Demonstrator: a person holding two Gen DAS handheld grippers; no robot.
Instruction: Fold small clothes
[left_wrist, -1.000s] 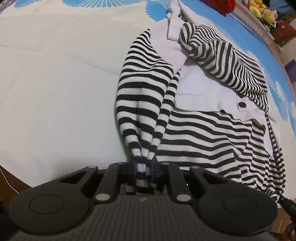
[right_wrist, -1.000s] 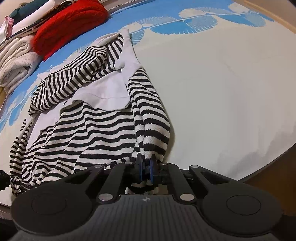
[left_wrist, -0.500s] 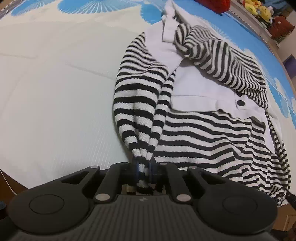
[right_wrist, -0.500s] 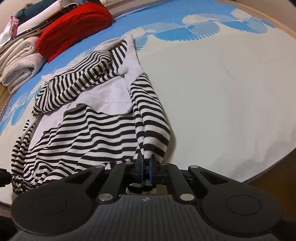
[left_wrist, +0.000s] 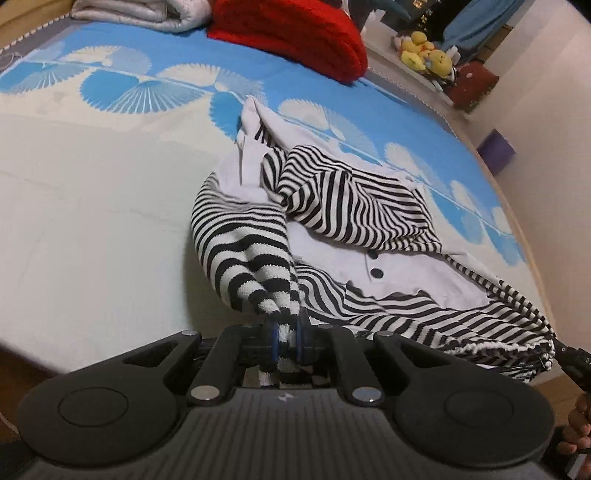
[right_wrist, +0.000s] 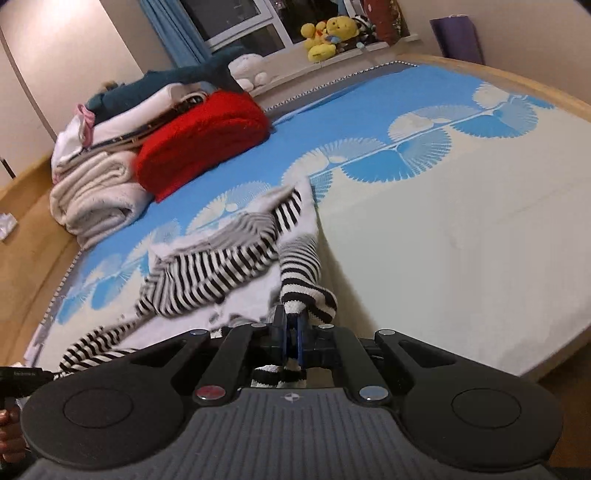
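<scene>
Both at the bottom centre of their views, the left gripper (left_wrist: 286, 332) and right gripper (right_wrist: 291, 338) pinch the striped garment's (left_wrist: 369, 221) edge, its rest heaped on the bedspread (left_wrist: 92, 221).

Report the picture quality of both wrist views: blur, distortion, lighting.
Left wrist view: mostly sharp, the striped garment only slightly soft where it meets the left tool; the bed bulges under strong fisheye bend. Right wrist view: stripes smeared by motion blur above the right tool, the red blanket soft too; the bed edge curves. Both views: dim, even indoor light, no glare.
</scene>
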